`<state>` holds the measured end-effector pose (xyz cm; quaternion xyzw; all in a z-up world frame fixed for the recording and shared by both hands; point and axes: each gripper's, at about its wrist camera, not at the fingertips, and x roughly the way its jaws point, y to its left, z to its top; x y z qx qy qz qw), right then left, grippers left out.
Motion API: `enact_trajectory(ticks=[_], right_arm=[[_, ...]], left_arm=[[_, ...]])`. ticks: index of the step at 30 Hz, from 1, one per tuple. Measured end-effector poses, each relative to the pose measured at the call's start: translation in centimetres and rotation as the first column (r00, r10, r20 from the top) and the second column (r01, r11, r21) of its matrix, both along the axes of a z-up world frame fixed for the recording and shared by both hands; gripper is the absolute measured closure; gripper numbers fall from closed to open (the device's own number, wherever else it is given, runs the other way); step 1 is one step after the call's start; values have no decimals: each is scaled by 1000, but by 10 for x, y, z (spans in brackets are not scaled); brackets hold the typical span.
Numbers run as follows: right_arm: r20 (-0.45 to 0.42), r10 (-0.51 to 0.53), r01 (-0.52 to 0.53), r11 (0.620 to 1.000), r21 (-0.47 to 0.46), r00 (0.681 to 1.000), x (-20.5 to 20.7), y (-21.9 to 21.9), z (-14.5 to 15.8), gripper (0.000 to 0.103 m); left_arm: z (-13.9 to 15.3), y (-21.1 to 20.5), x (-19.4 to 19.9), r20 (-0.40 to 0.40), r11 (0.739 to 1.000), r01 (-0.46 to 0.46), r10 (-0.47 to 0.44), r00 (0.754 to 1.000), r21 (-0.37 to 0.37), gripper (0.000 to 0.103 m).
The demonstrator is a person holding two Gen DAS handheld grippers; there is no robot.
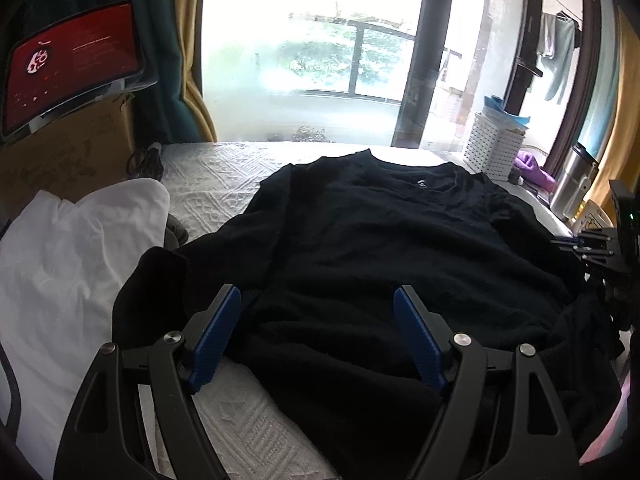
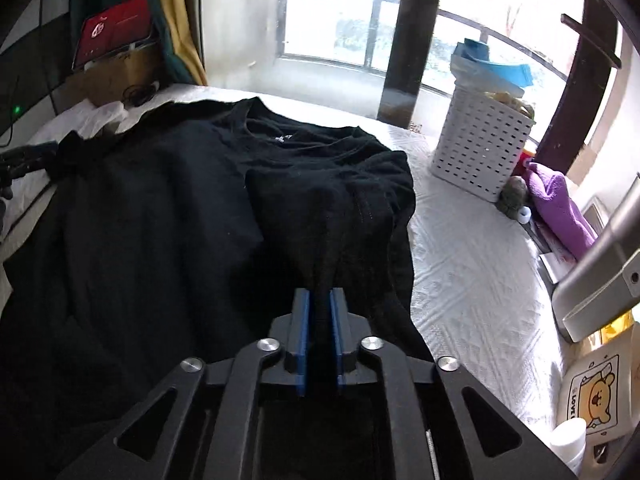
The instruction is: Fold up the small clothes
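Plain black shirt (image 2: 160, 208) on a white bedspread (image 2: 472, 264) with a raised diamond pattern (quilted look). White perforated basket (image 2: 480, 144), purple cloth (image 2: 560, 204), blue gripper pads (image 1: 420, 340), red screen (image 1: 72, 64).

The white quilted bed cover (image 2: 472, 280) lay bare to the right of the spread black cotton shirt (image 2: 160, 220), leaving an open lane there. That lane was bounded at the far end by a white perforated plastic basket (image 2: 480, 148) and at the edge by a crumpled purple cloth (image 2: 560, 204). On the shirt's left a heap of white fabric (image 1: 68, 264) and a brown cardboard box (image 1: 68, 160) crowded the way, with bare cover only in a narrow strip between them and the shirt.
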<state>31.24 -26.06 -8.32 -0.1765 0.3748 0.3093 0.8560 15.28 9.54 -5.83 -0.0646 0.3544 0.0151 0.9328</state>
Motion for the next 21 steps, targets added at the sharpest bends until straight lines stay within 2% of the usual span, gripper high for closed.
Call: enact_trajectory(ticks=[1,2,4,8,12,16,18,20,21], right_arm=[[3,-19,19,1000,16,1000,1,-3,3,69],[4,-34,34,999,29,999,2,-6,5,41],[13,-64,63,996,70,998,4,-14,12,13],[-24,-80,83,987,135,996,16,-26,21,13],[-97,-53,73,973,217,994,41,-29,24,13],[-145,0,29,980,198,989,67,-11,18,13],[-149,29,-6,988,157,988,72,2,14,18],[-160,57,-39,993,116,985,77,15,10,34],[-166,66,-51,994,92,984,80,21,6,36]], left_arm=[[0,0,0,0,1000,2,-2,1000,1,24],[0,1,-1,0,1000,4,-4,1000,1,24],[-1,2,-2,0,1000,1,-1,1000,-2,24],[-3,8,-2,1,1000,-12,12,1000,-15,24],[-3,10,-3,7,1000,-12,13,1000,-21,24],[-4,11,-6,7,1000,-9,9,1000,-22,24],[-4,13,-7,9,1000,-11,11,1000,-16,24],[-4,17,-8,12,1000,-21,22,1000,-14,24],[-5,19,-8,13,999,-28,29,1000,-17,24]])
